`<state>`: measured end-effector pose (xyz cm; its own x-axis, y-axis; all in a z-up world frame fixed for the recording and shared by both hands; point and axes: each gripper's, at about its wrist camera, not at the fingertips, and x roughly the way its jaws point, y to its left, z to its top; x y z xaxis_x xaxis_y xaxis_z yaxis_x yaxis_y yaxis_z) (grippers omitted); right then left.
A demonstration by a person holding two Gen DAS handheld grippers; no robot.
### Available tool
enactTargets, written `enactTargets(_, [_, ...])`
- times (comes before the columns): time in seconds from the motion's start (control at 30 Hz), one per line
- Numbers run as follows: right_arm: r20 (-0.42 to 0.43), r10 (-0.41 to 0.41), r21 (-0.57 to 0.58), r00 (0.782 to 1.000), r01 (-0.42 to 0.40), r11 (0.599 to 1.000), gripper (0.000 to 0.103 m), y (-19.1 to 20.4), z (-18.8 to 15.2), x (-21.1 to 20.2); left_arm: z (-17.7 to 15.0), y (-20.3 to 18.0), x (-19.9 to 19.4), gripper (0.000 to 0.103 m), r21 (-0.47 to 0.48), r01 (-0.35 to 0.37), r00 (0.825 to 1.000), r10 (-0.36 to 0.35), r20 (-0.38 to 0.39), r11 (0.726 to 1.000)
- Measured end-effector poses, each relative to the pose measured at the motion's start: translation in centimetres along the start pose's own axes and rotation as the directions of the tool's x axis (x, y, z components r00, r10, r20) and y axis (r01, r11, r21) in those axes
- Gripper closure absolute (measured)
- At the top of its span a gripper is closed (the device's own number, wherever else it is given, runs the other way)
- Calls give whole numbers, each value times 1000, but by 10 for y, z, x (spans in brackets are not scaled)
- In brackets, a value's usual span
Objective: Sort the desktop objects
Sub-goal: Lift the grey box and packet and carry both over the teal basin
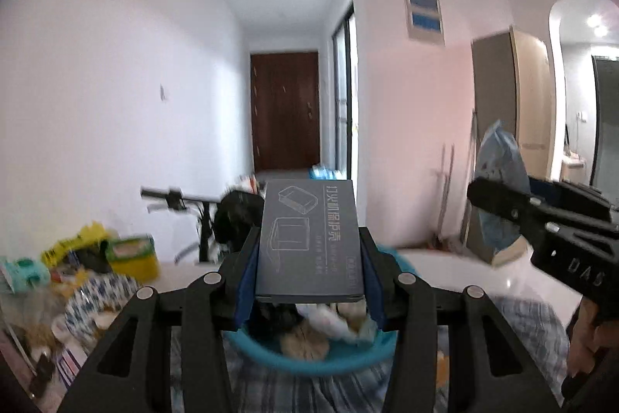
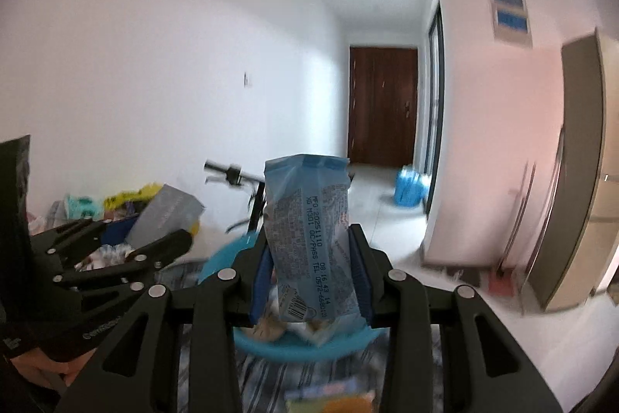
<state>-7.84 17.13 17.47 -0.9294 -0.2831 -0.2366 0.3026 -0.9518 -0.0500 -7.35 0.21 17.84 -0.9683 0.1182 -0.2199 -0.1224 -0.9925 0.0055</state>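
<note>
While both grippers are raised above a blue basin [image 1: 309,362] low in the frame, the left gripper [image 1: 309,277] clamps a flat grey box [image 1: 309,239] at centre frame, its lid printed with line drawings of a case and Chinese characters. At centre of the right wrist view, the right gripper [image 2: 311,277] pinches a pale blue packet [image 2: 313,242] upright, stamped "MFG:20251110", "QC:PASS" and a barcode. The basin holds what may be crumpled wrappers, blurred. A bicycle [image 1: 193,211] stands at left against the wall.
</note>
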Motion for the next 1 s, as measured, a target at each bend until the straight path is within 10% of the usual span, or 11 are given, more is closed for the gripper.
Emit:
enactTargets(0.53, [143,13,-53,990,-6,999,67,18,19,26,30,19,36,54,-101,20,995,-10,97,995])
enactTargets(1.0, [71,34,-16,997,-33,999,67,2,-2,55,11,23,61,54,-107,22,999,-18,42,994])
